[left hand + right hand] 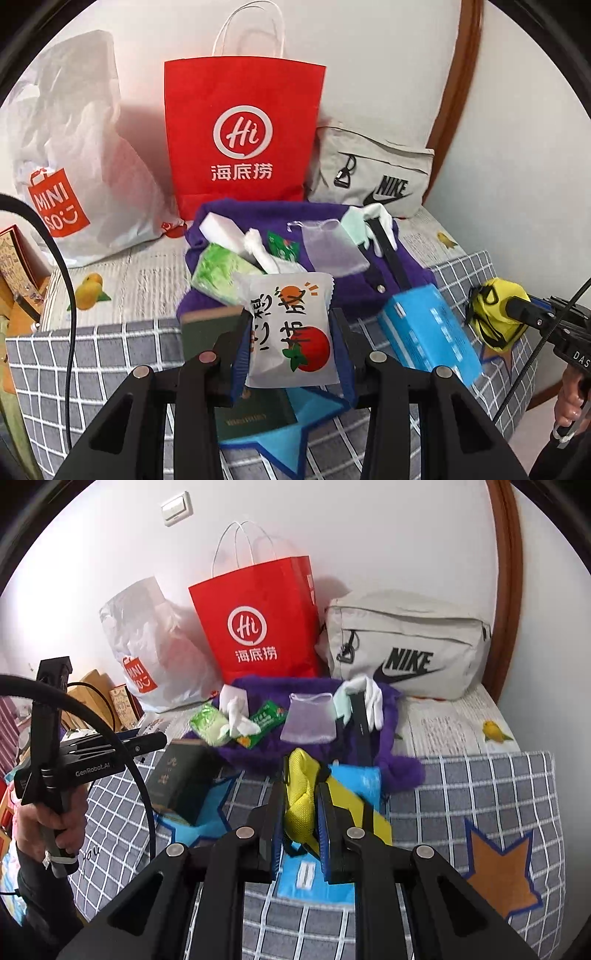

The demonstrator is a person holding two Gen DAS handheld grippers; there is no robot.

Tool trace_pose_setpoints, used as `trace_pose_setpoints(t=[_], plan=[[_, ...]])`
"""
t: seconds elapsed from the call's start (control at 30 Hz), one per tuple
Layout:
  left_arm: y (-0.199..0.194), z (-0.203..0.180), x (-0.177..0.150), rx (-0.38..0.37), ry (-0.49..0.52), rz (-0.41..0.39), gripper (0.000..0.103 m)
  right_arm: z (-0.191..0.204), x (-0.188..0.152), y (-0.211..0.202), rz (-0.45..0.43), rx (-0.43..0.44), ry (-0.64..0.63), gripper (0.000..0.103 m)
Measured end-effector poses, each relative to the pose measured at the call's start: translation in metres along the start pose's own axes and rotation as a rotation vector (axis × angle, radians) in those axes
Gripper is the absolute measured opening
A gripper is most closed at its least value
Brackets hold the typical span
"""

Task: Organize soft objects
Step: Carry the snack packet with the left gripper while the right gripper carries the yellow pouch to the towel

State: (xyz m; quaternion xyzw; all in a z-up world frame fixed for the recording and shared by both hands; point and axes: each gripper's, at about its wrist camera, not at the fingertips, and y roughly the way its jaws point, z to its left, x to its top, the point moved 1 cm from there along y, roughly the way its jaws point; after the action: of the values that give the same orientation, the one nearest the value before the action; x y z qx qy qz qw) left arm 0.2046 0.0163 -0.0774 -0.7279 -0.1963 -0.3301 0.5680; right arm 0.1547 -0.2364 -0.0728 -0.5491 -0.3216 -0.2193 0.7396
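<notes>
My left gripper (290, 332) is shut on a white snack packet (291, 332) printed with a tomato, held above the checked bedspread. My right gripper (301, 805) is shut on a yellow fabric pouch (301, 797); the pouch also shows at the right of the left wrist view (495, 314). A purple fuzzy cloth (332, 221) (399, 768) lies ahead with a green tissue pack (218, 273) (210, 725), white gloves (373, 698), a mesh pouch (308, 718) and a white sponge (221, 225) on it.
Against the wall stand a white Miniso plastic bag (74, 166) (155, 646), a red paper bag (240, 136) (262, 624) and a grey Nike bag (373, 170) (406, 646). A blue packet (428, 332) and a dark green box (181, 779) lie on the checked bedspread (480, 786).
</notes>
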Motion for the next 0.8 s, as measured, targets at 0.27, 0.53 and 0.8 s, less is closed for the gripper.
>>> trace_pose_setpoints(t=[0.27, 0.53, 0.8], plan=[[0.017, 0.01, 0.022, 0.008, 0.005, -0.004, 0.038, -0.01, 0.025, 0.029, 0.004, 0.0, 0.009, 0.016], [0.038, 0.017, 0.043, 0.006, 0.011, -0.007, 0.038, -0.015, 0.049, 0.038, -0.013, 0.012, 0.008, 0.016], [0.064, 0.018, 0.062, 0.001, 0.007, 0.012, 0.038, -0.016, 0.077, 0.058, -0.031, -0.001, -0.01, 0.016]])
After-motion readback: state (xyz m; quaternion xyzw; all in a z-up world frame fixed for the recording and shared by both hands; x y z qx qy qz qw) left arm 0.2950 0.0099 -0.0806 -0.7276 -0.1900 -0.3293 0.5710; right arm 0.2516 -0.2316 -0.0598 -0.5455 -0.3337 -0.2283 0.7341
